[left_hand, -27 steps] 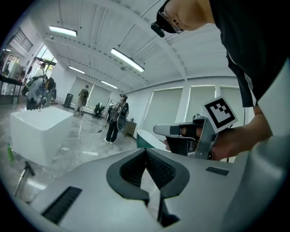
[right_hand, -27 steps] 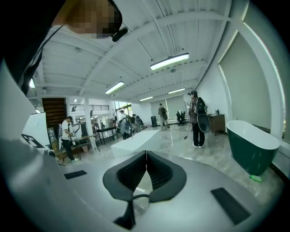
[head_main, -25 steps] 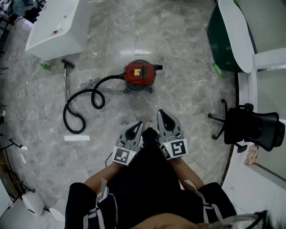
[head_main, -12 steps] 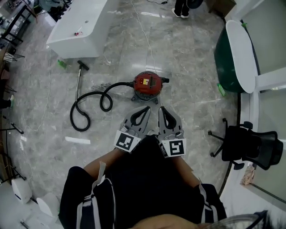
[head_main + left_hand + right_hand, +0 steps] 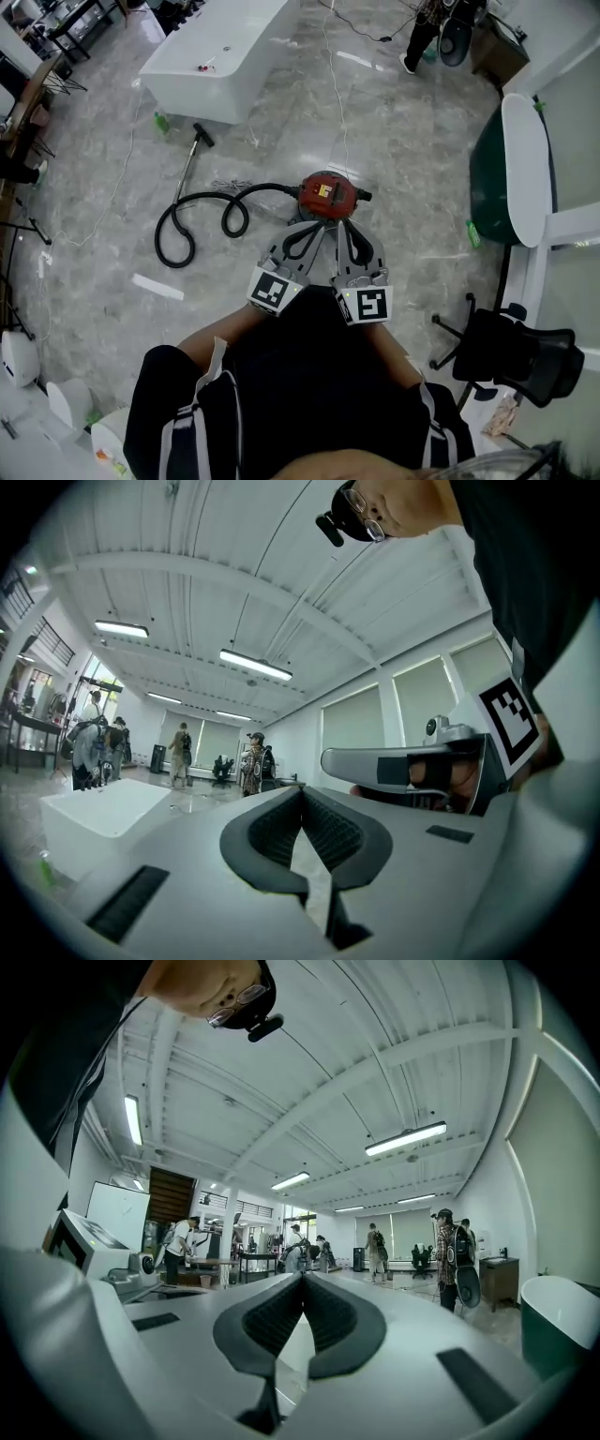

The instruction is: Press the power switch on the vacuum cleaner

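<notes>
The red vacuum cleaner (image 5: pixel 328 194) stands on the grey marble floor, its black hose (image 5: pixel 192 228) looping away to the left and ending in a wand (image 5: pixel 191 161). A yellow and white panel shows on its top. In the head view my left gripper (image 5: pixel 315 225) and right gripper (image 5: pixel 346 225) are held side by side, tips at the vacuum's near edge. Both are shut with nothing between the jaws. The left gripper view (image 5: pixel 300 791) and the right gripper view (image 5: pixel 302 1277) look out across the room and at the ceiling; the vacuum is not in them.
A white tub-shaped unit (image 5: pixel 220 56) stands at the back left. A green round table with a white top (image 5: pixel 525 169) and a black office chair (image 5: pixel 511 352) are on the right. A white strip (image 5: pixel 157 287) and thin cables lie on the floor. Several people stand far off.
The view has come forward toward the vacuum. Both grippers have closed on it, from well short of it to reaching its near side. Both stay shut.
</notes>
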Action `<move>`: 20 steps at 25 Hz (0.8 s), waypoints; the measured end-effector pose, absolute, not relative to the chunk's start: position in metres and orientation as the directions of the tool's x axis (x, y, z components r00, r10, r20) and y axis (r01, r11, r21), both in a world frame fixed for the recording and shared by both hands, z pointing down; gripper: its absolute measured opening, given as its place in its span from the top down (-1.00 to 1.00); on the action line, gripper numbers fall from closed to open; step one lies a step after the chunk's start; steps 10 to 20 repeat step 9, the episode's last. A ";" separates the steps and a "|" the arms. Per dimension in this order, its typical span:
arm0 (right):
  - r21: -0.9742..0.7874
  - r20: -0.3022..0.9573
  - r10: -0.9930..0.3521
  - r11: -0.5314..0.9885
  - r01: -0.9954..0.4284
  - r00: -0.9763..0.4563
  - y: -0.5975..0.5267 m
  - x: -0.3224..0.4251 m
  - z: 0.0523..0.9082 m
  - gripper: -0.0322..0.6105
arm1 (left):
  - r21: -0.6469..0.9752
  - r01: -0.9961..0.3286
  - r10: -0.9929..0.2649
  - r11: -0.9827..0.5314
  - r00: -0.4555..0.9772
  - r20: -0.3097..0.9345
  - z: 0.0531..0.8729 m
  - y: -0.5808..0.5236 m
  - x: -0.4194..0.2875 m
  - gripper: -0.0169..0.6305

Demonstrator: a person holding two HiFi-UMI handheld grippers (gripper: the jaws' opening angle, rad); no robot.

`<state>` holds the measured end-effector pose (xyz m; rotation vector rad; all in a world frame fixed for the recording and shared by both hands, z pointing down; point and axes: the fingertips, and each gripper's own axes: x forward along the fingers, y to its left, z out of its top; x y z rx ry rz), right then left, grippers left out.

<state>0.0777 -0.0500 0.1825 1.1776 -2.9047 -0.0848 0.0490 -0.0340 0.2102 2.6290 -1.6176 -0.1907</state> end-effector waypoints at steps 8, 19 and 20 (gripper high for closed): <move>0.019 -0.012 -0.671 0.741 -0.671 -0.741 -0.045 0.087 0.189 0.84 | 0.157 -0.898 -0.912 -0.410 0.404 -0.072 0.222 -0.030 0.049 0.89; 0.023 -0.011 -0.668 0.744 -0.668 -0.744 -0.044 0.090 0.189 0.84 | 0.162 -0.897 -0.912 -0.411 0.405 -0.073 0.223 -0.031 0.052 0.89; 0.023 -0.011 -0.668 0.744 -0.668 -0.744 -0.044 0.090 0.189 0.84 | 0.162 -0.897 -0.912 -0.411 0.405 -0.073 0.223 -0.031 0.052 0.89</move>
